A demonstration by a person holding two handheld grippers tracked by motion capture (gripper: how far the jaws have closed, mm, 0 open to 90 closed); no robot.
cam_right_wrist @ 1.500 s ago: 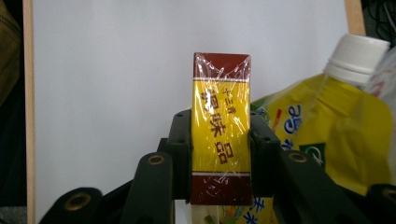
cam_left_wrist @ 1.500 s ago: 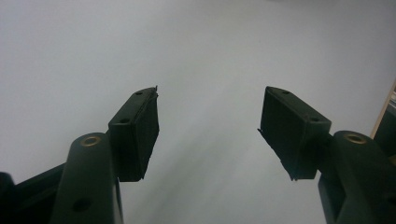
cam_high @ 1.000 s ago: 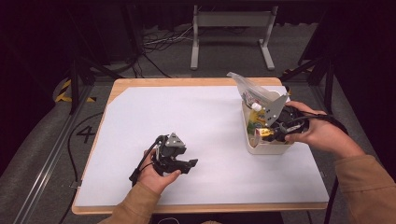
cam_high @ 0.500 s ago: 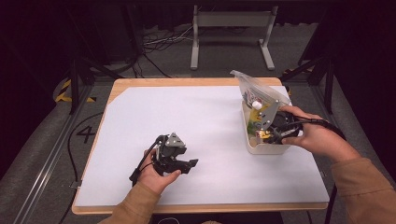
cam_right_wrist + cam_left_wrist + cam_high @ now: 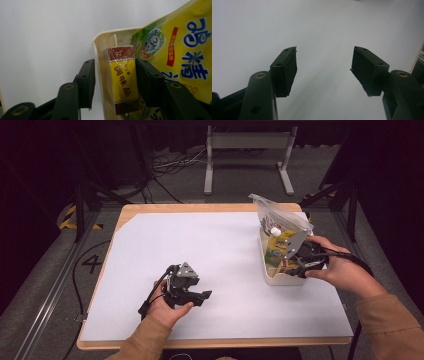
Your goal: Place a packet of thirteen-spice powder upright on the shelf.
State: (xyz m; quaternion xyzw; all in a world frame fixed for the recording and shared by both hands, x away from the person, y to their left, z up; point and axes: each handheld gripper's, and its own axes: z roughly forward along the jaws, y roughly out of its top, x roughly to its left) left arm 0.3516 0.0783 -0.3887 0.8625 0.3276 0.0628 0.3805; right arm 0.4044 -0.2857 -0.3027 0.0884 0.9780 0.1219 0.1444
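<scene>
Opening just now, the right gripper [image 5: 113,82] straddles the yellow box [image 5: 123,83] and the cream bin's [image 5: 100,42] wall; the left gripper [image 5: 323,71] rests open on the tabletop [image 5: 200,245].

Premises present as a recording lab or test studio, not a home. A wooden worktop [image 5: 150,212] under a white sheet [image 5: 200,255] stands on grey carpet [image 5: 45,290]. Black drapes enclose the far side. Loose cables [image 5: 170,165], a metal stand [image 5: 247,142] and floor rails [image 5: 55,285] surround it.
</scene>
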